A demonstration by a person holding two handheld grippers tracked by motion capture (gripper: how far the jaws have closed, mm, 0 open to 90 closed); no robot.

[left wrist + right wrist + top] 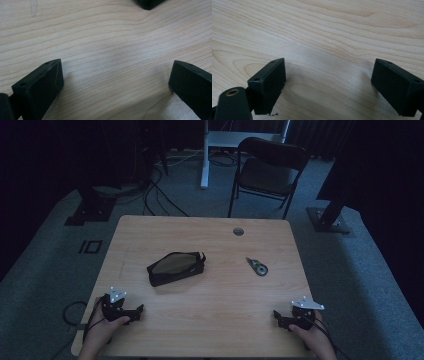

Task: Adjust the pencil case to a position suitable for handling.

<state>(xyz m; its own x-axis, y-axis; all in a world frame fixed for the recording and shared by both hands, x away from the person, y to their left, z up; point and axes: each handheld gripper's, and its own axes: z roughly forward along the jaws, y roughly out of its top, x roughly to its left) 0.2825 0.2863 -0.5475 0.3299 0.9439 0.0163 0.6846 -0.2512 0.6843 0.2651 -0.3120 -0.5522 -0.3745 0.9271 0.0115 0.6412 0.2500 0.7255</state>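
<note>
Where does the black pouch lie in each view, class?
High view: black pouch lies left of centre on the table.
Left gripper view: a dark corner at the top edge, perhaps the pouch.
Right gripper view: wood grain between the fingers.
Shared landmark: the table's wood grain.

No legible text, label, brand or number appears in any view. The pouch (176, 267) and tape dispenser (258, 267) on the desk (210, 310) carry no readable markings.
</note>
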